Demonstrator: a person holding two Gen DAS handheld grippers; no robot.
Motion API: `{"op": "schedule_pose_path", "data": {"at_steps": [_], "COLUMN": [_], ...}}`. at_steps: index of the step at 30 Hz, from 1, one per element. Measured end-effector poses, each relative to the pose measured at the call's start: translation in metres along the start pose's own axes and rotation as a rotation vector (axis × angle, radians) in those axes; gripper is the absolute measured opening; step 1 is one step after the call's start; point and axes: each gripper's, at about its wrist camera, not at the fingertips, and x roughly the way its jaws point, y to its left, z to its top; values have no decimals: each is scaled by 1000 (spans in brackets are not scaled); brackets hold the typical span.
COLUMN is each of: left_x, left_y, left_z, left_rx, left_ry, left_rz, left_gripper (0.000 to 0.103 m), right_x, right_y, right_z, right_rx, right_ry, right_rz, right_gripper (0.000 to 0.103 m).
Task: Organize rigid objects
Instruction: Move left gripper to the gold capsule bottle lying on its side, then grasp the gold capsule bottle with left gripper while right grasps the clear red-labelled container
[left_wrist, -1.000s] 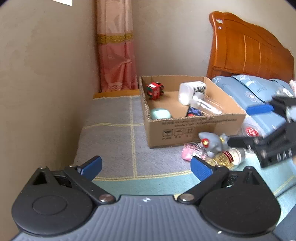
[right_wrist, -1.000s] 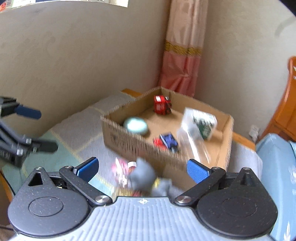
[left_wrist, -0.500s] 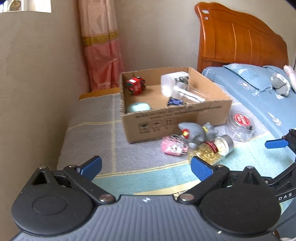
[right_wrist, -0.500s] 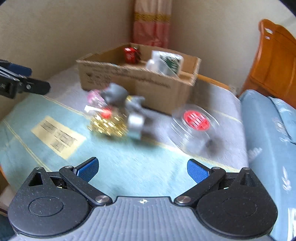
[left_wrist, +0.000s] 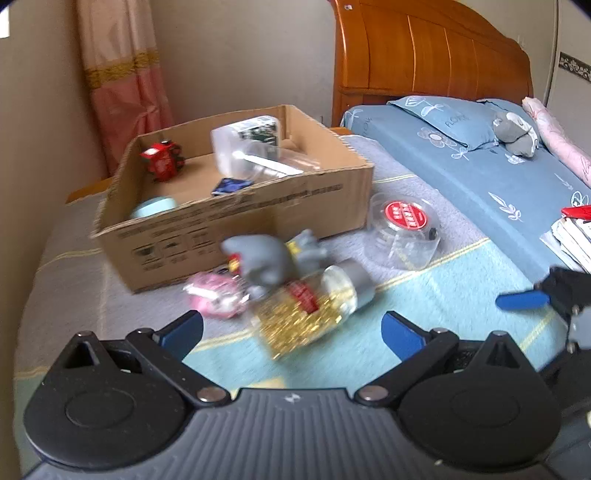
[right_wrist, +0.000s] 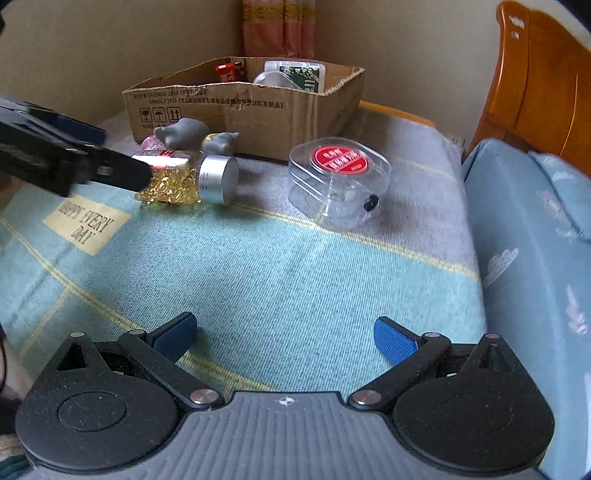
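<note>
A cardboard box (left_wrist: 258, 206) stands on the blanket and holds a red toy car (left_wrist: 162, 164), a clear plastic jar (left_wrist: 245, 144), a mint-green case (left_wrist: 153, 206) and a blue item. In front of it lie a grey figurine (left_wrist: 269, 258), a pink toy (left_wrist: 216, 299), a bottle of gold pieces with a silver cap (left_wrist: 314, 314) and a clear case with a red label (left_wrist: 404, 229). My left gripper (left_wrist: 291, 328) is open and empty, close in front of the gold bottle. My right gripper (right_wrist: 284, 332) is open and empty over bare blanket, short of the clear case (right_wrist: 340, 181).
The teal and grey blanket (right_wrist: 258, 277) covers the surface. A wooden headboard (left_wrist: 424, 59), a blue pillow (left_wrist: 443, 118) and a grey plush (left_wrist: 515, 131) are at the right. A wall and pink curtain (left_wrist: 122, 85) stand behind the box. Papers (left_wrist: 572, 236) lie at far right.
My left gripper moved closer to the gold bottle and figurine. My right gripper pulled back and lower over the blanket. Both stay open.
</note>
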Motion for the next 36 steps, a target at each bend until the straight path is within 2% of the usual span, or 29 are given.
{"op": "schedule_pose_path", "data": {"at_steps": [6,11,21,25,30,34,36], "left_x": [29,42,14,12,27,32,32], "left_y": [-26,-33,-8,6,19,26,25], "left_z": [18,14,-16,-25,-34,-37,-37], "left_rx": [46,62,86,43,-25,-84,-77], "left_ry": [-5,13,18,26,76,60,58], "left_rz": [91,148,149,133,83,41,41], "left_gripper": [102,102,102,102,102,102,102], "right_x": [-1,-1,-5,-6,-6,-6,-5], "right_y": [1,0,-4,-4,-5,-9,-16], "right_z": [-3,-5,-11,-11,-12,-9,-7], "right_rx": [-8,-10,-39,-41,-43,-58,-65], "right_ry": [-17,-26,-46,-45,-47,-34,-26], "right_rz": [-2,1,27,29,31,43,50], "right_gripper": [103,103,103,103,103,103,103]}}
